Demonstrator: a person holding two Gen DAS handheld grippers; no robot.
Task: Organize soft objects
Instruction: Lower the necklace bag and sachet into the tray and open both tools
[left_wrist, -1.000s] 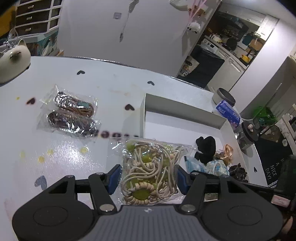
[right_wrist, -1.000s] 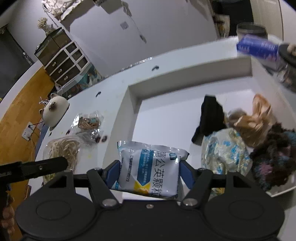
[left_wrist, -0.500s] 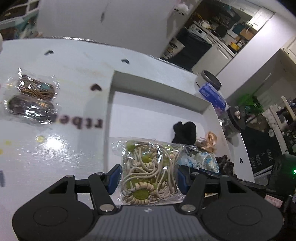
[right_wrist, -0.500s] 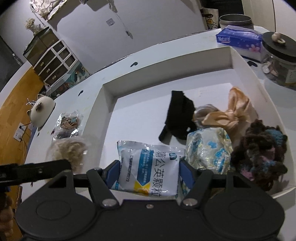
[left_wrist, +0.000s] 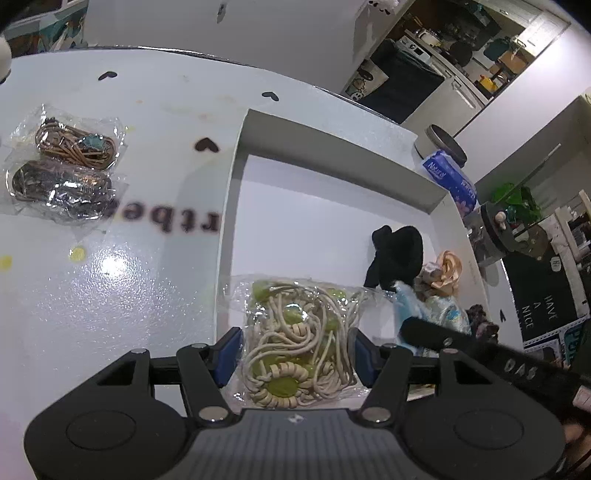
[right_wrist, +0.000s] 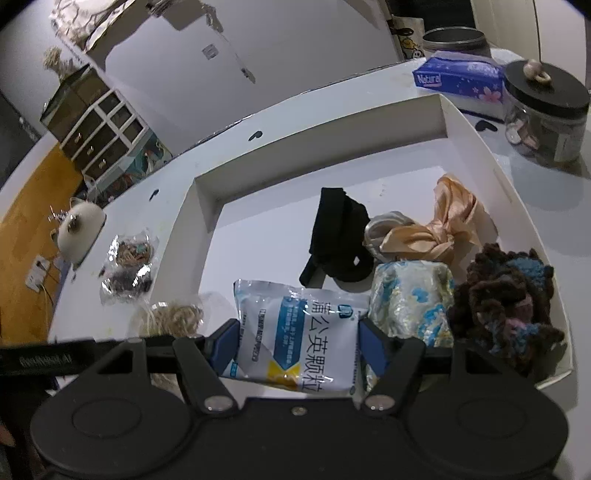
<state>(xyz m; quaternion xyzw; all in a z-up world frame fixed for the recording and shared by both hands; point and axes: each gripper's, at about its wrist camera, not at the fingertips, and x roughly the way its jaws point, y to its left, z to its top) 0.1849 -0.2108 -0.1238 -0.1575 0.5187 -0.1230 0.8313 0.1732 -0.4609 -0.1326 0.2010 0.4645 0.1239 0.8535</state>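
Left hand-held gripper (left_wrist: 295, 354) half-open, clamped on clear bag of cream cords (left_wrist: 299, 347), hanging over white tray (left_wrist: 332, 147) near-left corner. Right hand-held gripper (right_wrist: 297, 345) pinches white sachet (right_wrist: 303, 332); free tray floor at 12 o'clock.
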